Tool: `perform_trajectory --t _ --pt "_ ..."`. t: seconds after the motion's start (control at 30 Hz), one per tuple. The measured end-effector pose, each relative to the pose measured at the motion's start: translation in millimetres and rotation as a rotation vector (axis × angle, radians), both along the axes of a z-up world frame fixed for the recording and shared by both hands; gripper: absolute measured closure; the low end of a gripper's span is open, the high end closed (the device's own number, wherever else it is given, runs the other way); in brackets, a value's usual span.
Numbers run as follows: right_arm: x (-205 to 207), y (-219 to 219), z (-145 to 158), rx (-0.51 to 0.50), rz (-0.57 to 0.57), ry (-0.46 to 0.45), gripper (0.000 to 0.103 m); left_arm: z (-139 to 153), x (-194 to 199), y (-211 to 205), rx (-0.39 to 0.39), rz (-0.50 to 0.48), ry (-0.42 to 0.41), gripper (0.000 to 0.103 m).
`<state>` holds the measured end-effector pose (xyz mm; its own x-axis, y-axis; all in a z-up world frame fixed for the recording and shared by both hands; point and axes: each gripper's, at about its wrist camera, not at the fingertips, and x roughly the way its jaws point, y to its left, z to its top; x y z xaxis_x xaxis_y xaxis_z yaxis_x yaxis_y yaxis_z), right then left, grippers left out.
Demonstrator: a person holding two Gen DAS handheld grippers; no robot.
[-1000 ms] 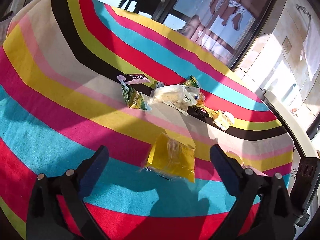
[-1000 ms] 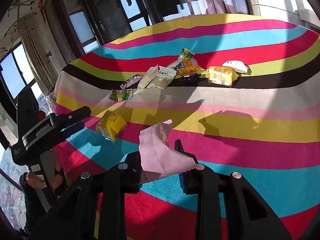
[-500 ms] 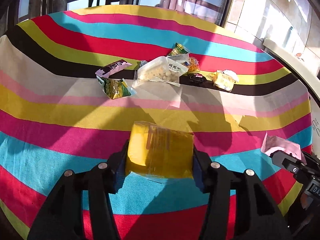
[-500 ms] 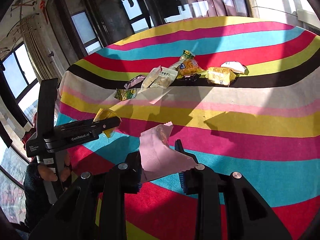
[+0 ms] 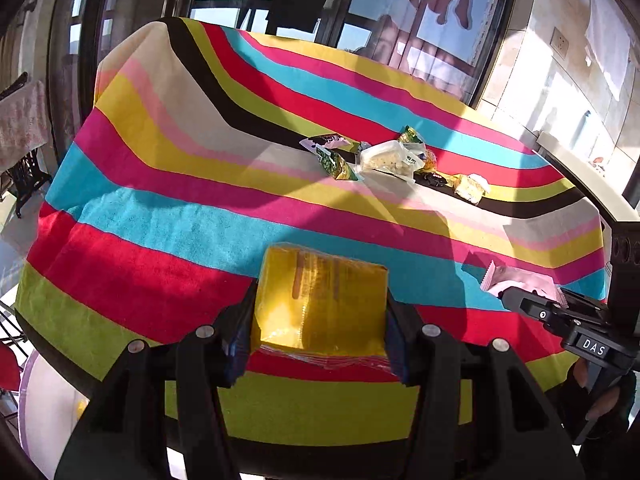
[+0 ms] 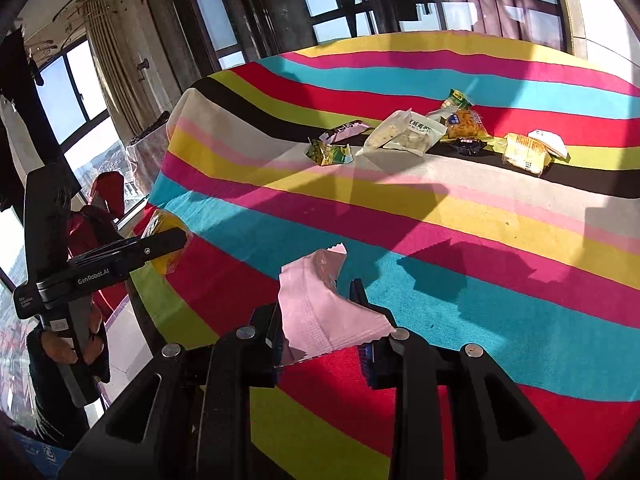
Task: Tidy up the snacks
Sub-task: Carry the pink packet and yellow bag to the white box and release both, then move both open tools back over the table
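Note:
My left gripper [image 5: 320, 320] is shut on a yellow snack packet [image 5: 320, 300] and holds it above the near edge of the striped table. My right gripper [image 6: 320, 320] is shut on a pink snack packet [image 6: 320, 304], also lifted off the cloth. The pink packet also shows in the left wrist view [image 5: 520, 282], and the yellow packet shows at the left of the right wrist view [image 6: 168, 246]. A cluster of several snack packets [image 6: 412, 134] lies on the far middle of the table, also seen in the left wrist view [image 5: 388, 158].
The striped tablecloth [image 5: 200, 216] covers the table and drapes over its near and left edges. A green packet [image 6: 330, 154] lies at the cluster's left, a yellow biscuit pack [image 6: 524, 152] at its right. Windows and a curtain stand behind the table.
My left gripper closed on the yellow packet, lifted it and pulled back toward the table's near edge. My right gripper kept hold of the pink packet and also drew back and up.

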<state>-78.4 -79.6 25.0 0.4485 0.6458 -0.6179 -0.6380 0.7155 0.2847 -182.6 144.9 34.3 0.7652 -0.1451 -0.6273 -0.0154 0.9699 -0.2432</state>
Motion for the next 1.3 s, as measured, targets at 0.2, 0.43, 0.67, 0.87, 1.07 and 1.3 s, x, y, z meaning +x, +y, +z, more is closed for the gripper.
perform_trajectory --t 0.2,0.43,0.67,0.87,1.07,1.3 --pt "-20.7 41.1 -1.2 -0.029 0.106 -0.010 0.074 1.1 -45.9 41.1 -0.001 0.102 -0.013 0.048" --pt "-67.6 102.4 -1.0 -0.079 0.311 -0.060 0.074 -15.4 -96.3 94.5 -0.043 0.243 0.021 0.048" --pt "-122.3 164.6 -14.0 -0.150 0.564 -0.065 0.074 -43.3 -132.0 136.1 -0.061 0.387 0.099 0.048" --pt "-164.5 205.0 -32.0 -0.225 0.738 -0.070 0.074 -60.7 -154.0 163.0 -0.050 0.488 0.166 0.047" --pt "-190.4 210.8 -38.1 -0.188 0.871 -0.024 0.044 -62.5 -157.5 173.5 0.099 0.659 0.231 0.016" --pt "-152.0 171.1 -16.9 -0.051 0.697 -0.010 0.033 -43.5 -145.9 164.3 0.192 0.751 0.190 0.002"
